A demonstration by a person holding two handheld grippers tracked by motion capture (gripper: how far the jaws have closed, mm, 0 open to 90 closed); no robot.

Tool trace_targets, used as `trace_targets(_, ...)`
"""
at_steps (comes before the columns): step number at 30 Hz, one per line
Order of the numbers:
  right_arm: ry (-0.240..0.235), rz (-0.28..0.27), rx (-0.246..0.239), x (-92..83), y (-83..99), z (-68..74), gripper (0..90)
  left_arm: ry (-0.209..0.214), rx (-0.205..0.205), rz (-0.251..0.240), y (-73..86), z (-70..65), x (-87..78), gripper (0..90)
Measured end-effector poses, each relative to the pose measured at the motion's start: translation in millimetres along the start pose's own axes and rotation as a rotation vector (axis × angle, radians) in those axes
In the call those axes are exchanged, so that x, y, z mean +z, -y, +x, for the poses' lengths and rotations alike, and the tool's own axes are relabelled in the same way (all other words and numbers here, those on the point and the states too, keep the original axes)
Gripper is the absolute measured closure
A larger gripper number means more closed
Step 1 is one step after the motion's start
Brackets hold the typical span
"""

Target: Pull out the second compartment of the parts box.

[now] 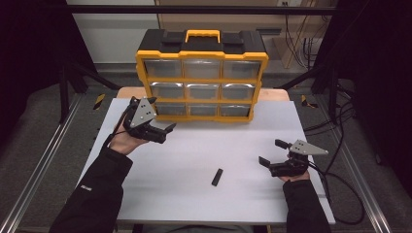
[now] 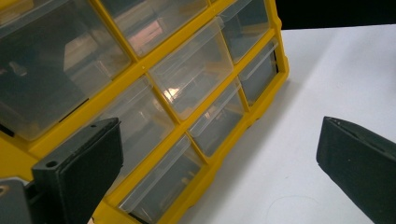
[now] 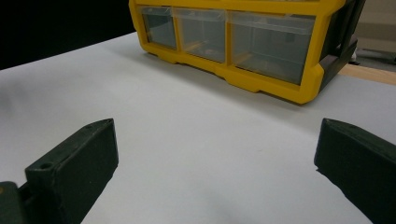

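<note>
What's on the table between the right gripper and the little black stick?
Nothing: in the high view, bare white table separates the right gripper from the black stick.

The drawer organiser (image 1: 201, 77) has a yellow frame, a black top with a yellow handle (image 1: 202, 35) and clear, greyish drawers, the worktop (image 1: 194, 160) is plain white, the small bar (image 1: 217, 177) lying on it is black, and both tools (image 1: 163, 130) (image 1: 273, 153) are black with grey plates.

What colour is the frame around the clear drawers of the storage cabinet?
Yellow, on the black-topped plastic drawer cabinet; it shows best in the high view.
</note>
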State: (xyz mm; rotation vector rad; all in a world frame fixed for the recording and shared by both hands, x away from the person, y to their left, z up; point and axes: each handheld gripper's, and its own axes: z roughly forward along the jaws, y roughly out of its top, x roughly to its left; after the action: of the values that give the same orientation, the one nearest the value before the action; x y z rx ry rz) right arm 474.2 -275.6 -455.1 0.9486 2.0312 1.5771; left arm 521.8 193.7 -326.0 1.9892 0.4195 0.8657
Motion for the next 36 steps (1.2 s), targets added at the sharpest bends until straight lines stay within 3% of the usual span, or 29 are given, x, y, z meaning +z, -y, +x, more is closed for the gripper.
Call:
trace_targets(12, 0.001, 0.001, 0.003, -0.1, 0.0, -0.1, 0.3, -0.017, 0.022, -0.013, -10.1, 6.1, 1.5, 0.0)
trace_targets(36, -0.001, 0.004, 0.002, -0.1, 0.1, -0.1, 0.3, -0.035, 0.113, -0.004, -34.0, 5.2, 15.2, 0.1)
